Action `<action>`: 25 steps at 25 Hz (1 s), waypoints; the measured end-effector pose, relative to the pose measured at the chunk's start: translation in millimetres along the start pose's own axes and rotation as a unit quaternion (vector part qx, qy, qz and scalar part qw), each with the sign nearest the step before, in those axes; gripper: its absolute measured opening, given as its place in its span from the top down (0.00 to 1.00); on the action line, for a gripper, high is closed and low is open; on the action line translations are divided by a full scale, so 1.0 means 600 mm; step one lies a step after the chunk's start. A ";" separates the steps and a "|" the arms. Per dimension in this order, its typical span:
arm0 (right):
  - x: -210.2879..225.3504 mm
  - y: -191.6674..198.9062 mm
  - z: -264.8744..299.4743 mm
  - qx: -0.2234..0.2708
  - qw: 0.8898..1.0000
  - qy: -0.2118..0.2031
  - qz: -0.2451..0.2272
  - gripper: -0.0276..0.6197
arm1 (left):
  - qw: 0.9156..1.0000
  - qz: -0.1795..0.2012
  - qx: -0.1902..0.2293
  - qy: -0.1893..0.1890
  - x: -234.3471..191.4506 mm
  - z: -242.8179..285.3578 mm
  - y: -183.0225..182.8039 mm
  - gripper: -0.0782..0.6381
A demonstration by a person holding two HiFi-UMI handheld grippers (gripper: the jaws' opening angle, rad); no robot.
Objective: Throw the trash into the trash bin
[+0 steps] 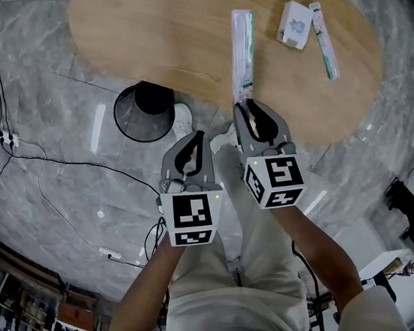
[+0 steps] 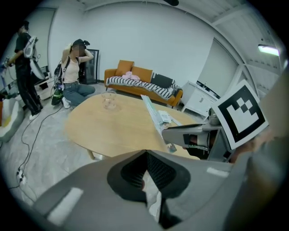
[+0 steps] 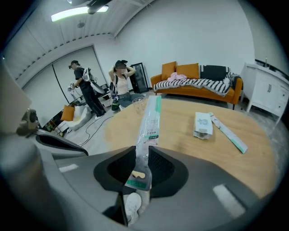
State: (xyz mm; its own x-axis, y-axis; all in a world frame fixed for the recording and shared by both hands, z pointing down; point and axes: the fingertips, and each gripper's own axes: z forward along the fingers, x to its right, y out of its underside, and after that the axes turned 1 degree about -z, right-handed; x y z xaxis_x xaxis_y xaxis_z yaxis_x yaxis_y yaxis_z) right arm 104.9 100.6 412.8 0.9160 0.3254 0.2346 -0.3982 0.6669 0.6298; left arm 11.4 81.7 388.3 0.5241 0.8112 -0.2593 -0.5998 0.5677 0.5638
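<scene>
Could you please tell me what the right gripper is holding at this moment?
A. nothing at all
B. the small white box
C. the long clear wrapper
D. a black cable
C: the right gripper is shut on one end of the long clear wrapper, while the small white box lies apart on the table.

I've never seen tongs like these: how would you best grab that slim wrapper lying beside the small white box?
Probably pinch the slim wrapper near its closer end, from above, across its narrow width: it lies flat on the table, long and thin.
</scene>
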 end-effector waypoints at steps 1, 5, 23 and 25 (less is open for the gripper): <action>-0.017 0.000 0.006 -0.002 1.000 -0.007 -0.005 0.78 | 1.000 -0.006 0.002 -0.005 -0.012 -0.005 0.004 0.89; -0.078 0.005 0.029 -0.016 0.999 -0.040 -0.033 0.78 | 0.999 -0.037 0.012 -0.026 -0.054 -0.026 0.022 0.89; -0.305 0.134 0.124 -0.134 0.950 -0.206 -0.193 0.78 | 0.974 -0.186 0.027 -0.127 -0.231 -0.087 0.166 0.89; -0.314 0.157 0.136 -0.150 0.943 -0.216 -0.205 0.78 | 0.971 -0.198 0.029 -0.130 -0.242 -0.082 0.184 0.89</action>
State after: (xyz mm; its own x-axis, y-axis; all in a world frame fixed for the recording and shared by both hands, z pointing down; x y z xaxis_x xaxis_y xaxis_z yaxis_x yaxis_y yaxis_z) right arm -101.1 47.4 488.1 0.9043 -0.2611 0.3377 0.0569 0.8578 0.5108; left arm -160.8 33.3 449.6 0.8466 0.4637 -0.2614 -0.2892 0.8129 0.5055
